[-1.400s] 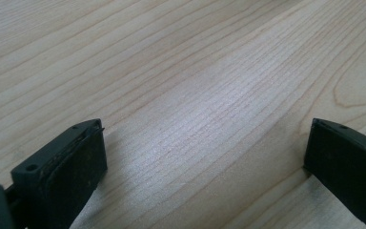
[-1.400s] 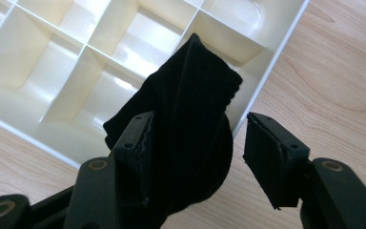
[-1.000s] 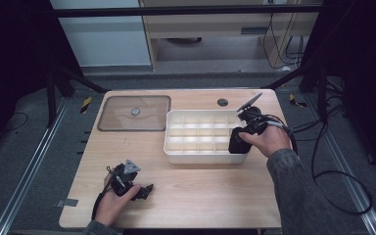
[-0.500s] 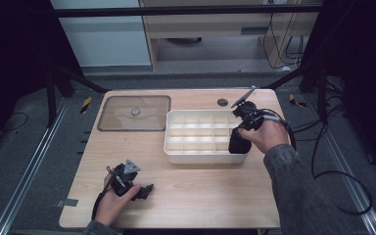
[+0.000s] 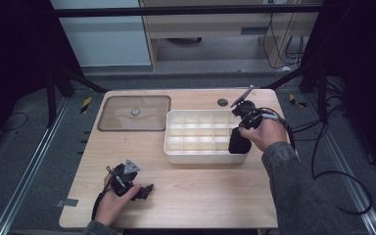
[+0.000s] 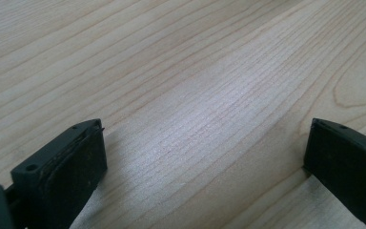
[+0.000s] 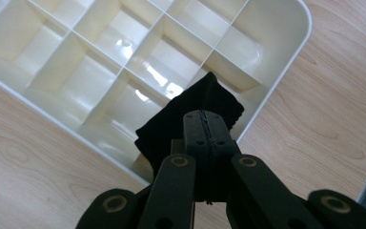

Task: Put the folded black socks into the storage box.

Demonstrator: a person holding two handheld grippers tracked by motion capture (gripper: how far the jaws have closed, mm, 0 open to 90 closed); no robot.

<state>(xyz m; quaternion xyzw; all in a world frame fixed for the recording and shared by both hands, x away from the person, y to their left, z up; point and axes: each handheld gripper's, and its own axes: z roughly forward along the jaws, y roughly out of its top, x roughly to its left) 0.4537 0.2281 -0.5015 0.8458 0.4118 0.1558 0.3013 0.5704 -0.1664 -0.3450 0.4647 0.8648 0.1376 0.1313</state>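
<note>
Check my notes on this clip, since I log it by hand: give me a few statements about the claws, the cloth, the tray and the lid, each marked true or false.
1. The right claw is shut on the black cloth. True.
2. The cloth hangs over the middle of the tray. False: it is at the tray's corner nearest the right hand.
3. The left claw holds a screw. False: its jaws stand open over bare table.
4. The clear lid lies flat on the table beside the tray. True.
5. The tray's compartments in sight look empty apart from the cloth. True.
</note>
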